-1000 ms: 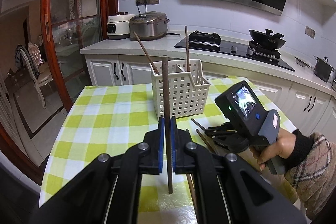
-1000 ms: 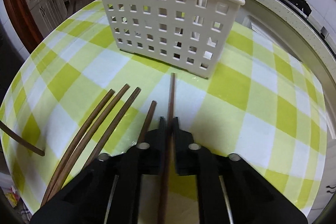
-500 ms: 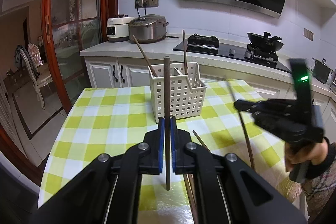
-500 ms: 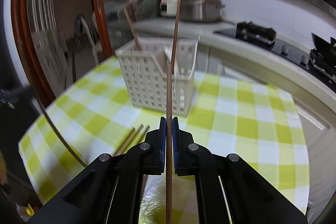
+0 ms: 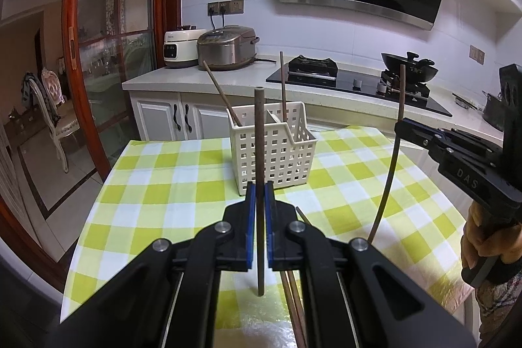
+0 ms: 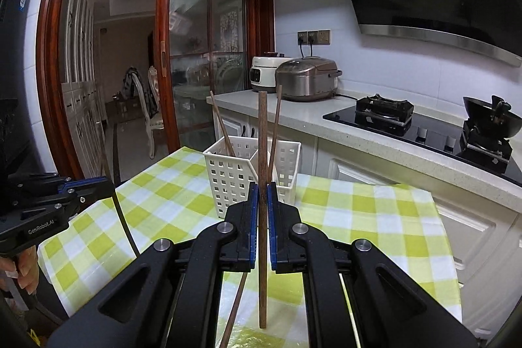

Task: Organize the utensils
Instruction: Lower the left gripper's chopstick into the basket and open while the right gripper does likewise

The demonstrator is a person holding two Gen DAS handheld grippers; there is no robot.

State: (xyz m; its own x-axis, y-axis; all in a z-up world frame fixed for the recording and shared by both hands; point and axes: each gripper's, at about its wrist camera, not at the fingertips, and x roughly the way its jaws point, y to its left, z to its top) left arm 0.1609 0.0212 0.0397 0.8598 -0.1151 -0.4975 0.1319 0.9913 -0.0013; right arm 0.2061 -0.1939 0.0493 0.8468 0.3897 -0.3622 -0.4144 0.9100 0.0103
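A white slotted utensil basket (image 5: 272,149) stands on the green-checked tablecloth (image 5: 169,185) and holds two brown chopsticks, one in each compartment. It also shows in the right wrist view (image 6: 238,175). My left gripper (image 5: 260,217) is shut on an upright brown chopstick (image 5: 259,152), held above the table short of the basket. My right gripper (image 6: 261,217) is shut on another upright chopstick (image 6: 262,152); it shows in the left wrist view (image 5: 399,123), right of the basket. Loose chopsticks (image 5: 293,292) lie on the cloth below the left gripper.
A kitchen counter (image 5: 202,80) behind the table carries two rice cookers (image 5: 225,48) and a black hob with a wok (image 5: 409,67). A red-framed glass sliding door (image 5: 107,54) stands at the left. The table's right edge (image 5: 456,211) is near the right hand.
My right gripper has lifted its chopstick off the cloth, turned it upright and raised it to the basket's height. My left gripper has held its chopstick upright and drawn back a little.
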